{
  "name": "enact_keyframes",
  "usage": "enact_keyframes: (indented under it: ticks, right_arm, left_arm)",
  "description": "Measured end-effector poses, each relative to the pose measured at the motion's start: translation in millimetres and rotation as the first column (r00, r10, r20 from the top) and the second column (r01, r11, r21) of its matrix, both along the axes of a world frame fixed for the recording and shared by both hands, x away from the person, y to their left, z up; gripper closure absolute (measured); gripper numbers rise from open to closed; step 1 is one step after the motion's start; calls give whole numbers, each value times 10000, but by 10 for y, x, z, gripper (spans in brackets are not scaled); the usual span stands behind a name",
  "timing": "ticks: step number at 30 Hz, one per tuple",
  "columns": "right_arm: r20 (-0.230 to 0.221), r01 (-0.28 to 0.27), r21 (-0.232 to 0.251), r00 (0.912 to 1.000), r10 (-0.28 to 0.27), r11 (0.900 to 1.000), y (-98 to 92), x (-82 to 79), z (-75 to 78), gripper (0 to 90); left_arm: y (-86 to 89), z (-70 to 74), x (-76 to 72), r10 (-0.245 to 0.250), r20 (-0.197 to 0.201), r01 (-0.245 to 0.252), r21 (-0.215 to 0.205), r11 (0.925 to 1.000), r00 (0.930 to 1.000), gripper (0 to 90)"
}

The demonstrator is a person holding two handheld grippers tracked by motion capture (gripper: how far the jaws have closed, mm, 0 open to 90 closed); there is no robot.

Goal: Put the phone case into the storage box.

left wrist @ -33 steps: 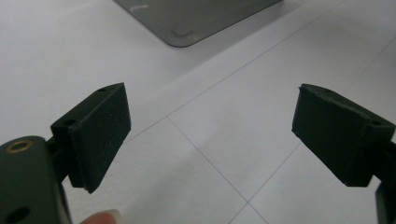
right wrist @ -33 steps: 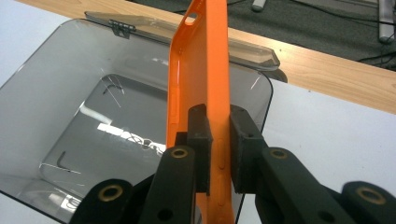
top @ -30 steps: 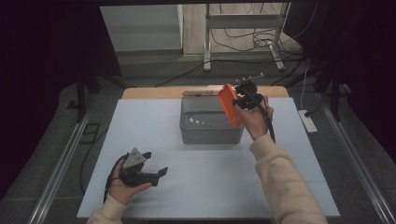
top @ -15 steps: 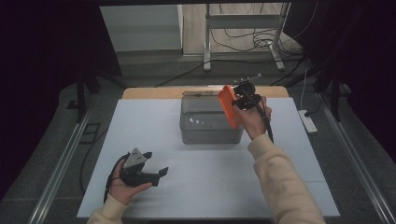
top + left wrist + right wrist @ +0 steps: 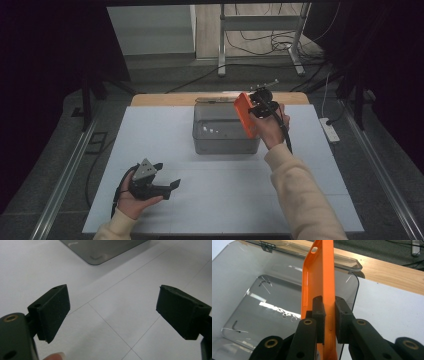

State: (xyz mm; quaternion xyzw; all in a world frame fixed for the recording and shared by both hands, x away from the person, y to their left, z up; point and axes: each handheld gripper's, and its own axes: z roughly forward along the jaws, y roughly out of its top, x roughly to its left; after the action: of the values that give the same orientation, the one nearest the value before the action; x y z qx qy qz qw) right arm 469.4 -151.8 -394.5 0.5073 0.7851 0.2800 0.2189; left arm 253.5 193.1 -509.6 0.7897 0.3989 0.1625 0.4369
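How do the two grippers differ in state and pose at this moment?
The right gripper is shut on an orange phone case, raised over the grey box; the left gripper is open, holds nothing and sits low by the white table. Both have black jaws.

Orange phone case [image 5: 319, 290] upright over grey bin [image 5: 220, 137]

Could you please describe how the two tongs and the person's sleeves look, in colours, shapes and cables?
Both tongs are black. The left tongs carry a grey three-cornered plate on top and end in two thick, blocky black pads. The right tongs have flat black jaw arms with brass-coloured rivet holes, and a black cable trails from them. Both sleeves are cream-coloured.
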Motion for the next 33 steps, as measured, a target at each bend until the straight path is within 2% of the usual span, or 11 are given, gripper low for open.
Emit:
enact_keyframes:
  ticks: [20,33]
  right_arm:
    - [-276,234,-124,9993,-237,9997,-58,50,-135,802]
    - [-424,258,-282,9987,-270,9993,-9,73,-190,802]
  left_arm:
    - [3,-2,2,10,4,-10,18,10000,10000,118]
    - [1,-4,3,8,-12,-8,15,10000,10000,118]
